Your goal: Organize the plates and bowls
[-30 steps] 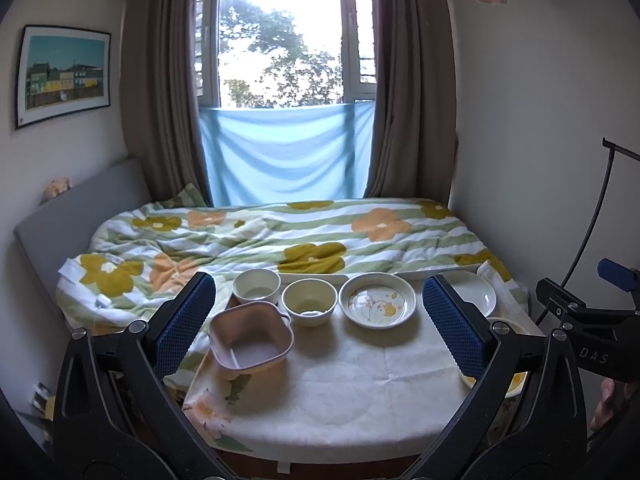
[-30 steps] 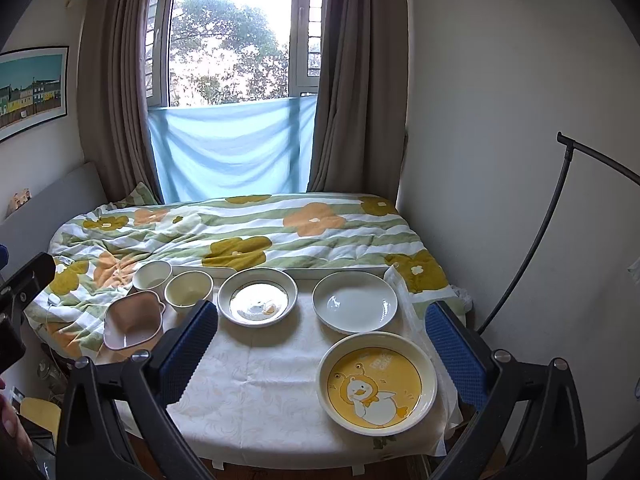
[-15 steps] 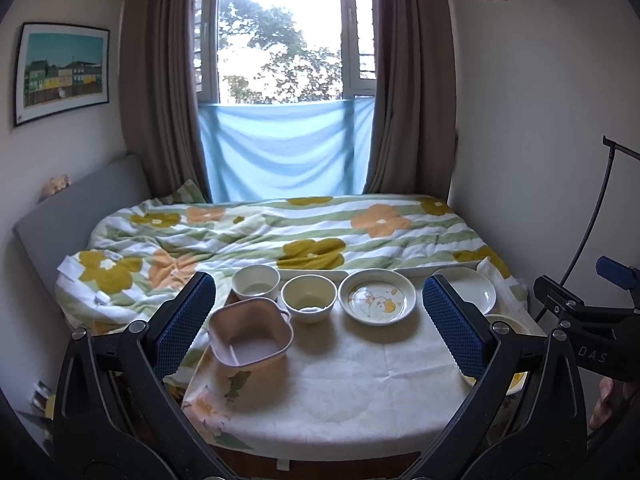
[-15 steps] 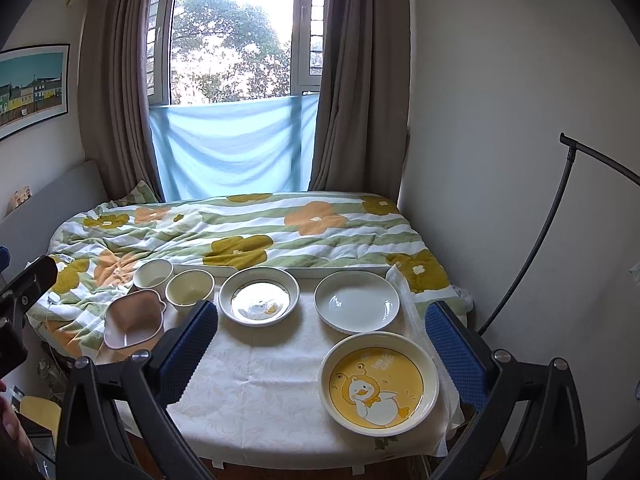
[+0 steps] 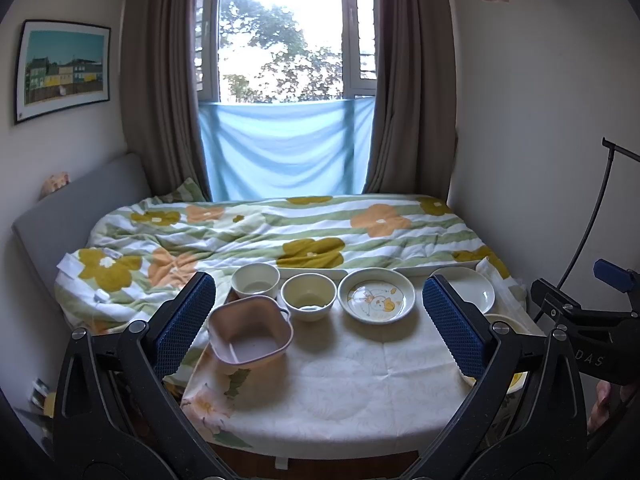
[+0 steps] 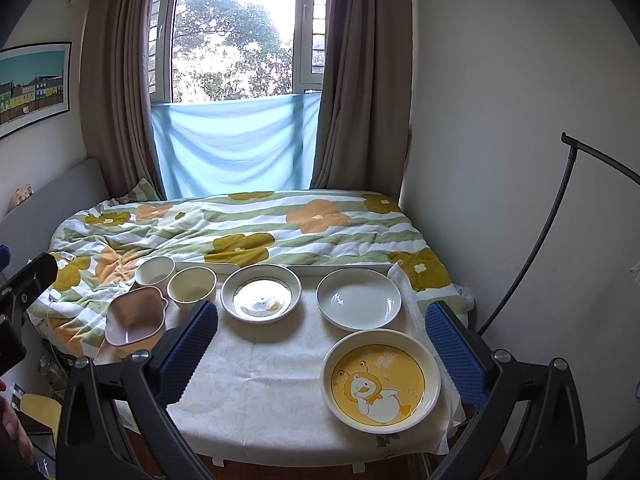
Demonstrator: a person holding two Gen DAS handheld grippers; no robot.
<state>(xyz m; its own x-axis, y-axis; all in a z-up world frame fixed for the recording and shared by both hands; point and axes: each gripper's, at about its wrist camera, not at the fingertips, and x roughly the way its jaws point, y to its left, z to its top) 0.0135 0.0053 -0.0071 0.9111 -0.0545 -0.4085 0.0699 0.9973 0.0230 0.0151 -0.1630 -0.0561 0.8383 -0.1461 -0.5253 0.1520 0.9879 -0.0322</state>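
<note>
On the clothed table [image 5: 340, 392] stand a pink square bowl [image 5: 250, 330], two cream bowls [image 5: 255, 280] [image 5: 308, 296], a duck-print bowl plate [image 5: 376, 295] and a white plate [image 5: 466, 288]. The right wrist view also shows a large yellow duck plate [image 6: 380, 380] at the front right, next to the white plate [image 6: 359, 298] and the pink bowl [image 6: 136, 315]. My left gripper [image 5: 320, 328] is open and empty, held above the table's near side. My right gripper [image 6: 320, 348] is open and empty, above the front of the table.
A bed with a flowered quilt [image 5: 280, 236] lies right behind the table. A black lamp stand [image 6: 560, 220] curves along the right wall. The window with brown curtains [image 6: 236, 80] is at the back.
Both views have shifted only slightly; the dishes stay where they were. Both grippers stay open.
</note>
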